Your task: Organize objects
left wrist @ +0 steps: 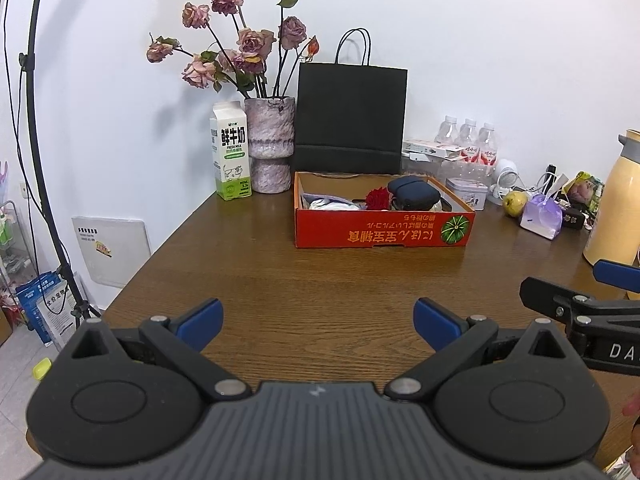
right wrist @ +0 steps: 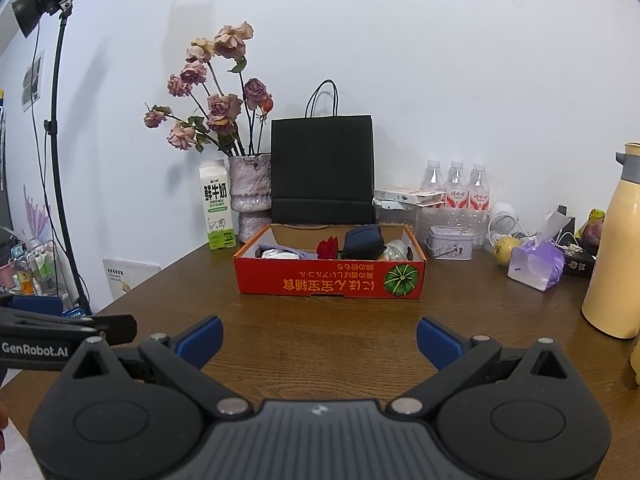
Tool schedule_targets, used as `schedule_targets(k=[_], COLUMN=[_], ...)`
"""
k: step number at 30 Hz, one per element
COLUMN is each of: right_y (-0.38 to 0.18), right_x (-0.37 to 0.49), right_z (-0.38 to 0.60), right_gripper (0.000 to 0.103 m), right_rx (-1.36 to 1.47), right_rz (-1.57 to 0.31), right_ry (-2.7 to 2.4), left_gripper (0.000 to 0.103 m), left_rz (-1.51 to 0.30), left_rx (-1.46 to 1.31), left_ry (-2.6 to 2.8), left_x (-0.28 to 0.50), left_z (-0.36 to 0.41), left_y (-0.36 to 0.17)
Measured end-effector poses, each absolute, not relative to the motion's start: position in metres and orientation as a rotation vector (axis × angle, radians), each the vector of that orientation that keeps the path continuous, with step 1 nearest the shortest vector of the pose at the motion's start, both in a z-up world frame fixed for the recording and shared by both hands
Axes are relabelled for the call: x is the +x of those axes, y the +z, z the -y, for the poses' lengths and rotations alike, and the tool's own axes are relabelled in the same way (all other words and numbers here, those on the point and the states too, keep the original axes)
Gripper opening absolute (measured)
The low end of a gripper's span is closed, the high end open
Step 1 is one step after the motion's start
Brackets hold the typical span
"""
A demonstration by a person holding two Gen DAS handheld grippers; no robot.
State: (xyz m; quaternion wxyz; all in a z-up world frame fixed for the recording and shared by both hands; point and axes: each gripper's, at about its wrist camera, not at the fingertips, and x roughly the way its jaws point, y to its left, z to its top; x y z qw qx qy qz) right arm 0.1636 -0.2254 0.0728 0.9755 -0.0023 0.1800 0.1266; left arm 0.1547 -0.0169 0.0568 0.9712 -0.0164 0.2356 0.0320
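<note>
Right gripper [right wrist: 319, 340], jaws spread and empty, faces a red cardboard tray [right wrist: 330, 278] straight ahead on the table [right wrist: 360, 336]

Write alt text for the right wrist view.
An open, empty right claw hovers over a brown wooden table, facing a red cardboard box that holds a red rose and a dark pouch. Behind the box stand a black paper bag, a vase of dried roses and a milk carton; the left claw edges in at left.
</note>
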Motion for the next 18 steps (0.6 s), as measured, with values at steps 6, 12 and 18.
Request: schedule_targets(k=[6,12,18], right_y=[0.073,0.0714,0.0704], right_x=[0.1632,0.1641,0.1636], right_z=[0.2249,0.2219,0.22], right_gripper=[0.103,0.103,0.103], right_rx=[-0.005,-0.01,-0.015], right_rz=[-0.363,-0.364,-0.366], right_ry=[0.254,0.252,0.253], left_gripper=[0.103,0.103,0.103], left_rz=[-0.476,-0.479,-0.488], left_rx=[-0.033,-0.043,-0.048], left_ry=[0.066,0.055,0.042], left_x=[0.1545,0.1549,0.1552], left_z=[0.0165,0.0132,0.0148], left_y=[0.0566,0.0558,0.0548])
